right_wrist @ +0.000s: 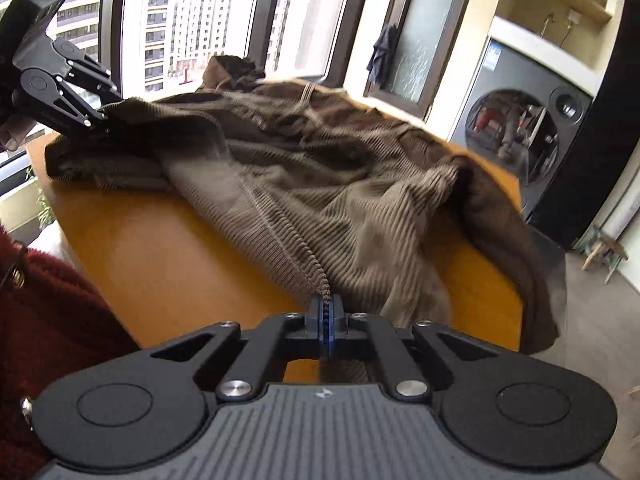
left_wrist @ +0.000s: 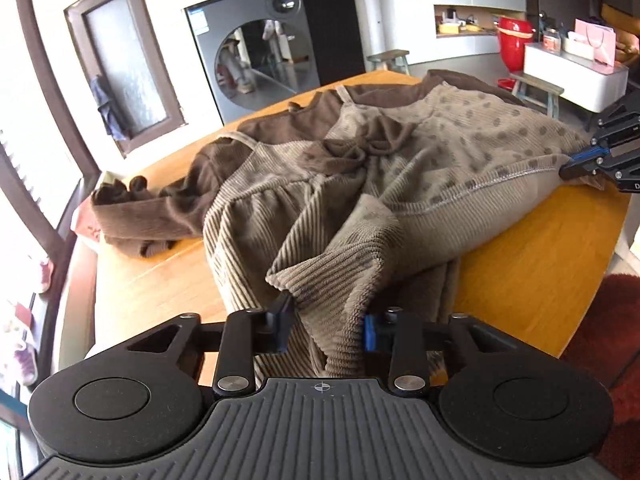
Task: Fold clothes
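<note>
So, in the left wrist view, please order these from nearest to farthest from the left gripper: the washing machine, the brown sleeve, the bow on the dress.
From the left gripper:
1. The bow, straight ahead at the middle of the dress.
2. The brown sleeve, to the left on the table; close to the bow's distance, so this ranking is uncertain.
3. The washing machine, beyond the table, clearly farthest.

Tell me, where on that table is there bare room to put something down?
Two patches of the table are bare: the near edge between the dress hem and the person's red sweater, and the strip beside the brown sleeve toward the window. The middle and far side are crowded with cloth, pinched by the right gripper and straddled by the left gripper.
</note>
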Demonstrator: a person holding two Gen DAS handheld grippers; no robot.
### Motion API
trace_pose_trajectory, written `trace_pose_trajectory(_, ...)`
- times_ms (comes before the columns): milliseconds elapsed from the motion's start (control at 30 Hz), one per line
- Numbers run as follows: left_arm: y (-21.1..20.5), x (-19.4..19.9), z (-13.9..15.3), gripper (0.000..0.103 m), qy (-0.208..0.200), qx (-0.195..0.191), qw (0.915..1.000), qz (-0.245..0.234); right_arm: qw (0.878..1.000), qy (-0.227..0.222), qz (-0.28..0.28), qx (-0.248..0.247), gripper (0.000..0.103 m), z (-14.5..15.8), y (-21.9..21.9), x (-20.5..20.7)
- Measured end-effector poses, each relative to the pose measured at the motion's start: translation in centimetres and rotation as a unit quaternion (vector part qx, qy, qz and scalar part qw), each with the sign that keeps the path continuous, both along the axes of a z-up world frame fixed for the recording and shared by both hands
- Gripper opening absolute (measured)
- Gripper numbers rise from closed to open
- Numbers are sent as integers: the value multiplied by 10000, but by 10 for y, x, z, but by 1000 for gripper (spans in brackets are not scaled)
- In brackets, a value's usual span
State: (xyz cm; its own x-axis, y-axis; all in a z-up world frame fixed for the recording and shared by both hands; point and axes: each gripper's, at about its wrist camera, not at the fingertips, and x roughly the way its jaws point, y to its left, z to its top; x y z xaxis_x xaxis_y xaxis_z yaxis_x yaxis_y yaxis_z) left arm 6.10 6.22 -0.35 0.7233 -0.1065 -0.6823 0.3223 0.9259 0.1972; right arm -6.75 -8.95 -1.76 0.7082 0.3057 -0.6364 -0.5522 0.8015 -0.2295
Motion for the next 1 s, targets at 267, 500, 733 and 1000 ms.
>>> trace_pose_trajectory(267, 34, 96, 29, 46, -683, 49, 9924, 1025, 9909, -1172, -643, -137, 2, 54, -4, 106)
trace_pose_trajectory(500, 62, 103, 20, 79, -409, -141, 9878, 1497, 9812, -1163, -1525, 228, 43, 60, -20, 146)
trace_pose_trajectory(733, 76, 49, 48, 91, -118, -2585, 9620, 869, 9794, 487, 44, 1958, 61, 72, -13, 56)
trace_pose_trajectory(1000, 11, -6, 23, 87, 667, -2597, 9633, -123, 9289, 2614, 246, 2613, 32, -13, 58, 73)
